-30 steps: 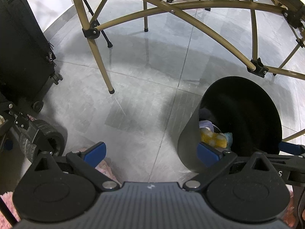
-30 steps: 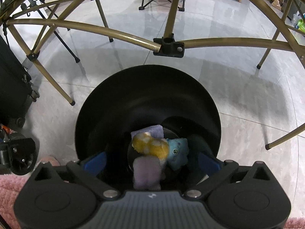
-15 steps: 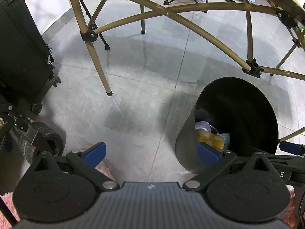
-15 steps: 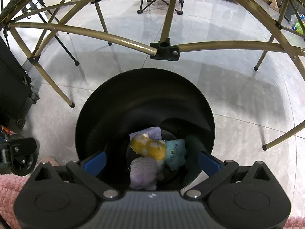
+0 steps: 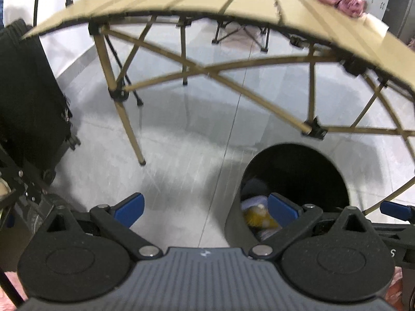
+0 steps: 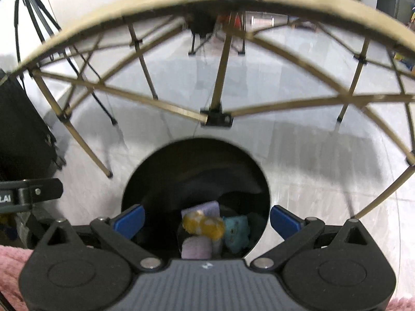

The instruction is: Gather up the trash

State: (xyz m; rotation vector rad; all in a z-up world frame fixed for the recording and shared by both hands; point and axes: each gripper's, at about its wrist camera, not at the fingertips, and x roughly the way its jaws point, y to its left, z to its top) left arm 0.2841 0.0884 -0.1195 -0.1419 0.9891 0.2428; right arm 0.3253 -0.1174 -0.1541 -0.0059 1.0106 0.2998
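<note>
tan folding table [image 6: 181, 7] now fills the top of both views, since both cameras have tilted up from the black bin [image 6: 145, 181], which holds soft items [image 6: 203, 224] at its bottom. left gripper [image 5: 205, 207] and right gripper [image 6: 206, 219] are spread and empty; rising further risks striking the table edge.

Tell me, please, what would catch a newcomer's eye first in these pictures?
First, the black trash bin on the grey floor, its mouth gaping just beyond the open right gripper, with a yellow plush and a teal plush at the bottom. Above it arches a tan folding table on crossed legs.
</note>
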